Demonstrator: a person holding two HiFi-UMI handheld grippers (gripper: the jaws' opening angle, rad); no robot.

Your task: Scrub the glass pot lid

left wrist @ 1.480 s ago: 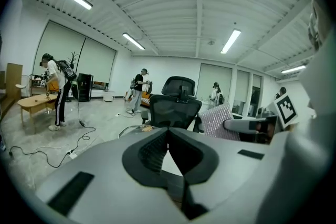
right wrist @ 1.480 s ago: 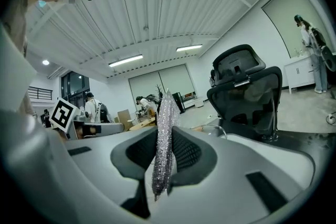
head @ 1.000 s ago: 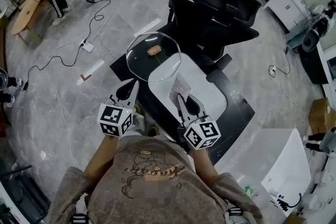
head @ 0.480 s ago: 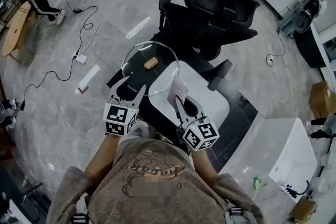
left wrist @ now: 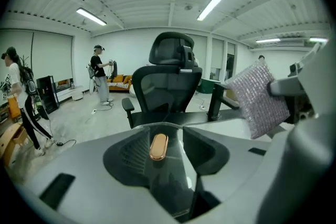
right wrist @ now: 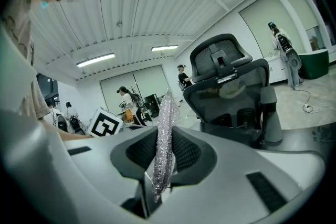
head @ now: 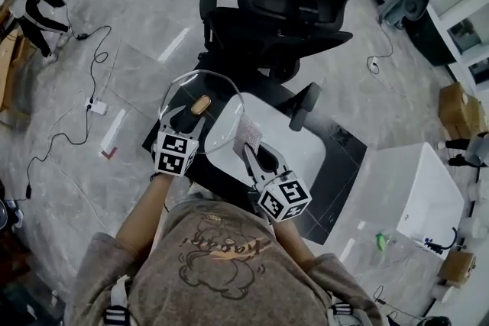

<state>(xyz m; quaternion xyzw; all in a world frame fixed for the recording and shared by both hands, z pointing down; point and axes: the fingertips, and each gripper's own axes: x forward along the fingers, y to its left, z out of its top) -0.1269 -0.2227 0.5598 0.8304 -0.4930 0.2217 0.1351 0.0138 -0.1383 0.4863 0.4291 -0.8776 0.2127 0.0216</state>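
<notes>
**Dark desk (head: pixel 340 158), lid not gripped: pin it before you scrub**

The round clear glass pot lid (head: pixel 220 91) with the copper-coloured oval knob (left wrist: pixel 158 146) looks set down at the desk's left end. It overlaps the left edge of the white rectangular tray (head: pixel 296 141).

- **Left gripper (left wrist: pixel 169 153):** the fingers stand apart and have just been closing in a little from wide. The lid's near rim runs between them, and the pads aren't visibly pressing on the glass.
- **Right gripper (right wrist: pixel 163 165):** the fingers are clamped on the silvery mesh scrubbing cloth (right wrist: pixel 165 126). It's held upright just beside the lid's right rim. I can't tell whether it touches.

How I'd do the step:
- Grip first. Close the left fingers well past the rim, not on the very edge.
- Glass is probably slick, so a sideways scrub could skate the lid off the desk corner.
- Put the cloth's flat face on the glass, not its edge.
- Use short strokes towards the held rim and work around the knob.
- Keep the pressure moderate.
</notes>
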